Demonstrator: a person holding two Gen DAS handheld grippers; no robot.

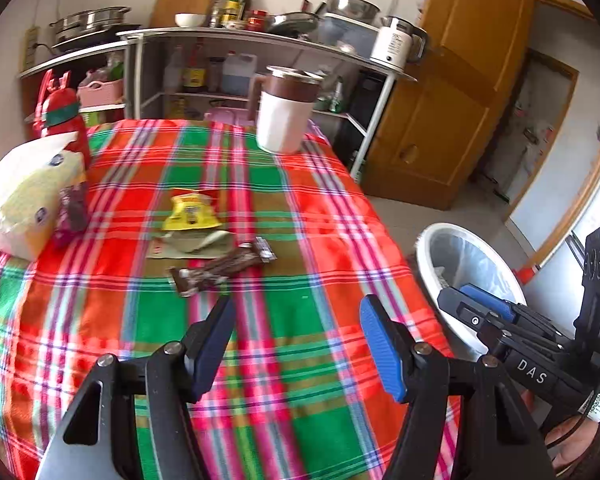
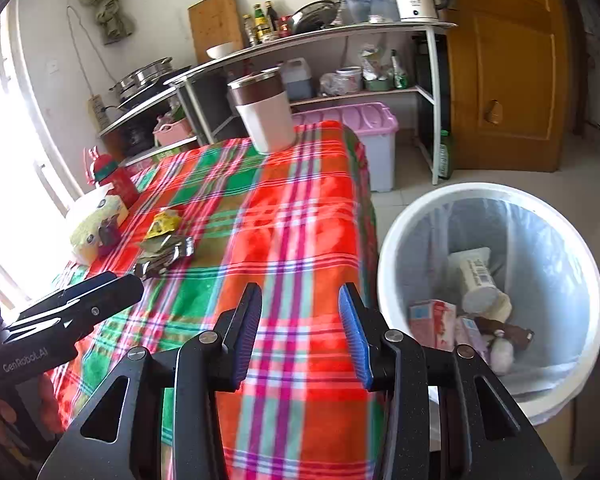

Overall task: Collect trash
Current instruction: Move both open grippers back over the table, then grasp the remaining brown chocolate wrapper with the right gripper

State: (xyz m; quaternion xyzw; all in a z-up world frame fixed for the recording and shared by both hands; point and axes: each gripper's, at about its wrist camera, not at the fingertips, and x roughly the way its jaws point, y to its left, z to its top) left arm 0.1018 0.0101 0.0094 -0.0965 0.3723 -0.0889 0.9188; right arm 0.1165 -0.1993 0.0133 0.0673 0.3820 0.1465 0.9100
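Observation:
A brown snack wrapper (image 1: 220, 268) lies on the plaid tablecloth (image 1: 300, 208), with a yellow wrapper (image 1: 191, 212) and a pale green wrapper (image 1: 196, 243) just behind it. My left gripper (image 1: 298, 336) is open and empty, above the cloth a little short of the brown wrapper. My right gripper (image 2: 300, 328) is open and empty over the table's right edge, next to a white trash bin (image 2: 392, 240) that holds several discarded packages. The wrappers also show in the right wrist view (image 2: 162, 246). The right gripper shows at the left wrist view's right edge (image 1: 488, 316).
A white and brown canister (image 1: 286, 110) stands at the table's far edge. A tissue pack (image 1: 28, 200), a dark red packet (image 1: 71, 212) and a red bottle (image 1: 62, 116) sit at the left. A shelf unit (image 1: 228, 36) and a wooden door (image 1: 460, 80) are behind.

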